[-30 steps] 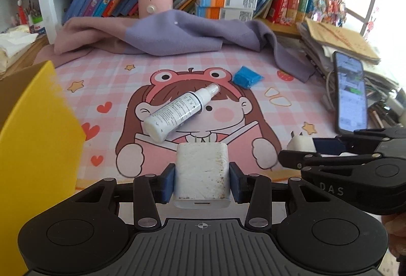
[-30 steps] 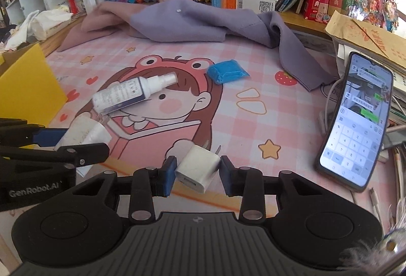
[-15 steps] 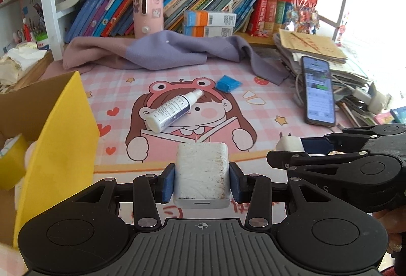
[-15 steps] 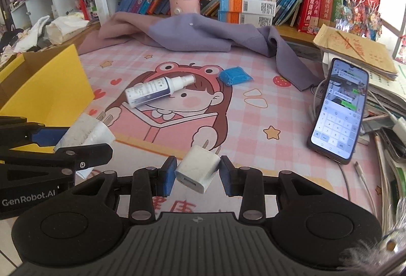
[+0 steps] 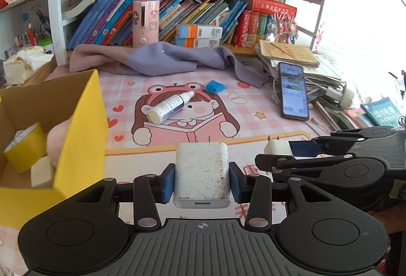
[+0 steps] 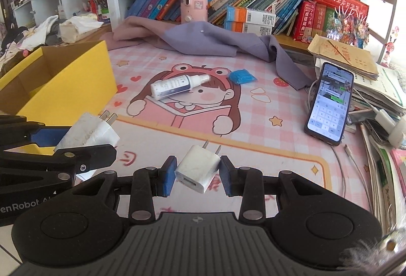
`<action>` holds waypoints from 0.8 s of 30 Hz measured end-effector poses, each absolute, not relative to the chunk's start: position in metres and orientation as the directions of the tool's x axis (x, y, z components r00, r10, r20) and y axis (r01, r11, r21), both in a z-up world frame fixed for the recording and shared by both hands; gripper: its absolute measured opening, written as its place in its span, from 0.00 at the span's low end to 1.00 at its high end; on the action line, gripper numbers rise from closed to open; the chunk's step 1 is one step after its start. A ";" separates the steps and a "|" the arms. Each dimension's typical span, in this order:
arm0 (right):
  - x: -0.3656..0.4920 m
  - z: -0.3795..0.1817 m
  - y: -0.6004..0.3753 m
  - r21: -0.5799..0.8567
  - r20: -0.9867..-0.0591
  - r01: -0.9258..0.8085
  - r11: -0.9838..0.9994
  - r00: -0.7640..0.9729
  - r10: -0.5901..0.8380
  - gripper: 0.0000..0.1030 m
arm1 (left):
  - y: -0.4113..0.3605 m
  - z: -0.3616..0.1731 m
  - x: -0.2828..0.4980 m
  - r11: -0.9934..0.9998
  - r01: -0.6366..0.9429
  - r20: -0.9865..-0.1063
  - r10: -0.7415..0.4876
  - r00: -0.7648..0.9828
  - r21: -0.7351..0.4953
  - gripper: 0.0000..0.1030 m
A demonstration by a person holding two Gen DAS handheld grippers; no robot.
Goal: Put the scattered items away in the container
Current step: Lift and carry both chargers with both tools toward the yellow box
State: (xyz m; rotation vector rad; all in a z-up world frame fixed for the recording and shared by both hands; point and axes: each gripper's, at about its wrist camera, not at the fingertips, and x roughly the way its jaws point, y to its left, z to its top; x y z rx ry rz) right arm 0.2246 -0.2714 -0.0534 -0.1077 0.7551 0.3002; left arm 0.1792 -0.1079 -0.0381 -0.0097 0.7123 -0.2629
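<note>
Container: the yellow box [image 5: 76, 128] sits open at the left edge of the pink mat [image 5: 253, 123], and it has slid much further into both views than a second ago.
Just changed: both hands have drawn back and up from the mat, each carrying a plug; the box mouth is now in reach on the left.
Left gripper [image 5: 202, 178]: jaws clamped on the big scuffed charger [image 5: 202, 169], prongs pointing away.
Right gripper [image 6: 197, 170]: jaws clamped on the small charger [image 6: 196, 167], held askew.
Meaning: my read is two items are lifted and on the carry, drop-off comes next.
Count, chargers: two, one per gripper, both off the mat.
Count, left on mat: two, one spray bottle [image 5: 172, 106] and one blue packet [image 5: 215, 87], near each other.
Count, in box: a yellow block [image 5: 25, 146], something pinkish and a pale piece, so at least three; more I cannot tell.
</note>
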 end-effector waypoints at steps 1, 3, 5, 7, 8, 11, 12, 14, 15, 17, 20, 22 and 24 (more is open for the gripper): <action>0.219 -0.053 -0.269 0.011 -0.687 -0.301 0.953 0.690 0.226 0.34 | -0.105 -0.037 0.174 0.966 0.238 -0.643 -0.244 0.726 -0.099 0.40; 0.206 -0.051 -0.263 0.009 -0.686 -0.294 0.956 0.694 0.220 0.34 | -0.098 -0.037 0.163 0.966 0.239 -0.641 -0.248 0.726 -0.102 0.40; 0.193 -0.049 -0.258 0.007 -0.683 -0.291 0.957 0.697 0.217 0.34 | -0.090 -0.037 0.151 0.966 0.239 -0.643 -0.248 0.725 -0.104 0.40; 0.180 -0.047 -0.252 0.006 -0.682 -0.287 0.958 0.699 0.214 0.34 | -0.082 -0.038 0.139 0.965 0.237 -0.646 -0.250 0.721 -0.110 0.40; 0.173 -0.046 -0.249 0.007 -0.682 -0.285 0.959 0.700 0.213 0.34 | -0.078 -0.038 0.133 0.965 0.237 -0.647 -0.251 0.720 -0.111 0.40; 0.155 -0.045 -0.242 0.009 -0.681 -0.274 0.962 0.702 0.206 0.34 | -0.068 -0.037 0.117 0.964 0.242 -0.645 -0.254 0.721 -0.109 0.40; 0.149 -0.045 -0.239 0.010 -0.681 -0.270 0.963 0.703 0.204 0.34 | -0.064 -0.037 0.111 0.964 0.242 -0.643 -0.254 0.723 -0.109 0.40; 0.138 -0.044 -0.234 0.012 -0.678 -0.266 0.964 0.706 0.203 0.34 | -0.056 -0.036 0.101 0.964 0.242 -0.638 -0.255 0.726 -0.110 0.40; 0.132 -0.044 -0.231 0.012 -0.677 -0.265 0.964 0.708 0.203 0.34 | -0.053 -0.036 0.096 0.964 0.241 -0.637 -0.256 0.727 -0.112 0.40; 0.121 -0.043 -0.225 0.012 -0.675 -0.266 0.964 0.709 0.204 0.34 | -0.046 -0.036 0.087 0.964 0.241 -0.637 -0.257 0.727 -0.113 0.40; 0.106 -0.042 -0.215 0.008 -0.674 -0.271 0.963 0.710 0.206 0.33 | -0.035 -0.039 0.074 0.964 0.238 -0.642 -0.258 0.722 -0.119 0.40; 0.097 -0.042 -0.209 0.006 -0.674 -0.273 0.962 0.710 0.205 0.33 | -0.028 -0.040 0.067 0.965 0.233 -0.646 -0.256 0.720 -0.122 0.40; 0.089 -0.041 -0.205 0.005 -0.675 -0.273 0.962 0.709 0.205 0.33 | -0.022 -0.040 0.061 0.966 0.229 -0.646 -0.254 0.720 -0.124 0.40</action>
